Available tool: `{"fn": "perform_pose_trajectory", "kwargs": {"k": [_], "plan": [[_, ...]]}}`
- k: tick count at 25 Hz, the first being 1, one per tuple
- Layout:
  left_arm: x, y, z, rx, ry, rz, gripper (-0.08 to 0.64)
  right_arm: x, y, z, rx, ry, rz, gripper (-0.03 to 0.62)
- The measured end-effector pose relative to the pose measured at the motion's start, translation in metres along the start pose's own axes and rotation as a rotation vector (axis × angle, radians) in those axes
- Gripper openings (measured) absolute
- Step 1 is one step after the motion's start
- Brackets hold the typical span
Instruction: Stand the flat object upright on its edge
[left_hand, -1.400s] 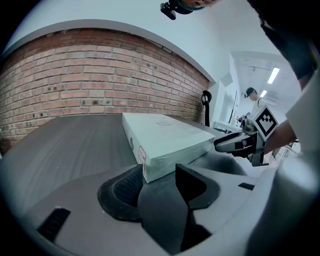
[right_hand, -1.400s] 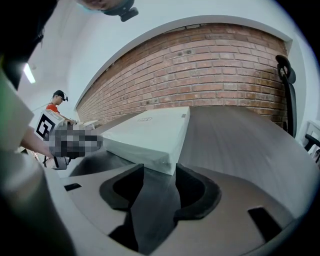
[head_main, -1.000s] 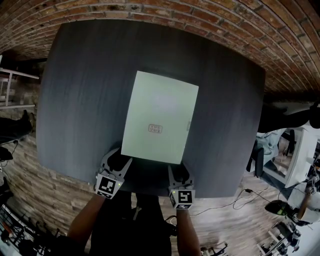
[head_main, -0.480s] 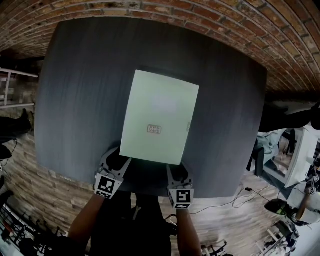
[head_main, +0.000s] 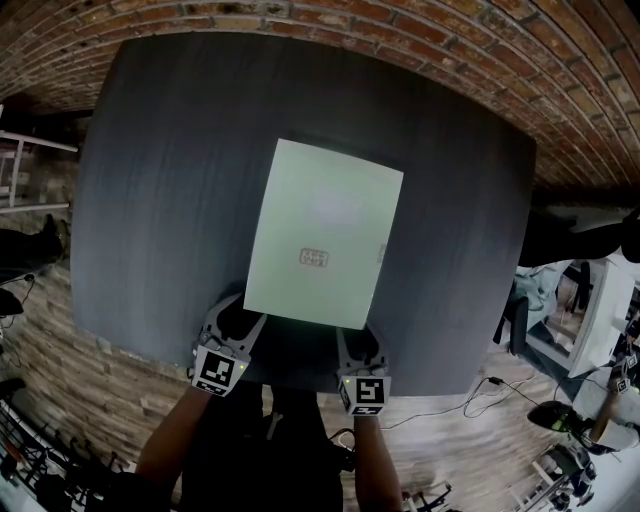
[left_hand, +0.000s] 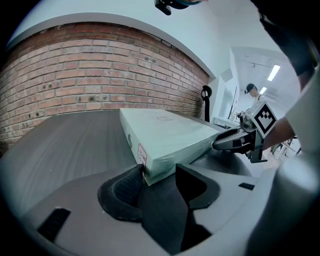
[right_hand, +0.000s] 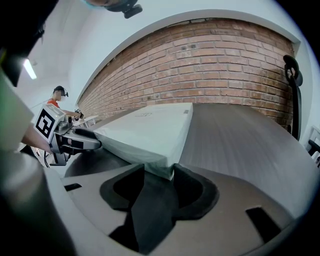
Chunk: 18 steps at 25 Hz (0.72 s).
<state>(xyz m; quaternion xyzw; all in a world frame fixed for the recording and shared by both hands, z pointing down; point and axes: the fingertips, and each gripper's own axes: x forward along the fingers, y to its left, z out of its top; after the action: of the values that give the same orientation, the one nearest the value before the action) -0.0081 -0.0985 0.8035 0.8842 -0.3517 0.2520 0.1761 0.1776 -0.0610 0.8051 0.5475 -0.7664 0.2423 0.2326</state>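
A flat pale green box (head_main: 320, 235) lies on the dark table (head_main: 150, 150) with its long side running away from me. My left gripper (head_main: 238, 315) sits at its near left corner and my right gripper (head_main: 358, 340) at its near right corner. In the left gripper view the box (left_hand: 165, 135) pokes its corner between the wide jaws of my left gripper (left_hand: 157, 172); the left pad touches the labelled side and the right jaw stands off. In the right gripper view the box (right_hand: 150, 132) has its corner inside my right gripper (right_hand: 159, 172), whose jaws are closing.
The table's near edge (head_main: 300, 375) runs just under both grippers. A brick wall (head_main: 400, 30) lies beyond the far edge. A wood floor with cables and equipment (head_main: 560, 420) is at the right, and a person (left_hand: 252, 90) stands far off.
The box has slid slightly to the right and away. Both grippers stay at its near corners, shifted a touch to the right with it.
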Motion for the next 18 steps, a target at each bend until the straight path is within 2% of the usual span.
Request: {"fn": "perform_pose_trajectory", "kwargs": {"k": [3, 10, 18], "plan": [[-0.001, -0.001, 0.0, -0.001, -0.006, -0.01, 0.201, -0.001, 0.002, -0.006, 0.005, 0.021, 0.007, 0.189], [-0.005, -0.005, -0.001, 0.028, -0.004, -0.024, 0.201, -0.006, 0.005, 0.002, -0.005, -0.013, 0.015, 0.192], [-0.023, -0.012, -0.002, 0.066, -0.006, -0.024, 0.207, -0.02, 0.018, 0.004, -0.056, -0.027, 0.03, 0.195]]}}
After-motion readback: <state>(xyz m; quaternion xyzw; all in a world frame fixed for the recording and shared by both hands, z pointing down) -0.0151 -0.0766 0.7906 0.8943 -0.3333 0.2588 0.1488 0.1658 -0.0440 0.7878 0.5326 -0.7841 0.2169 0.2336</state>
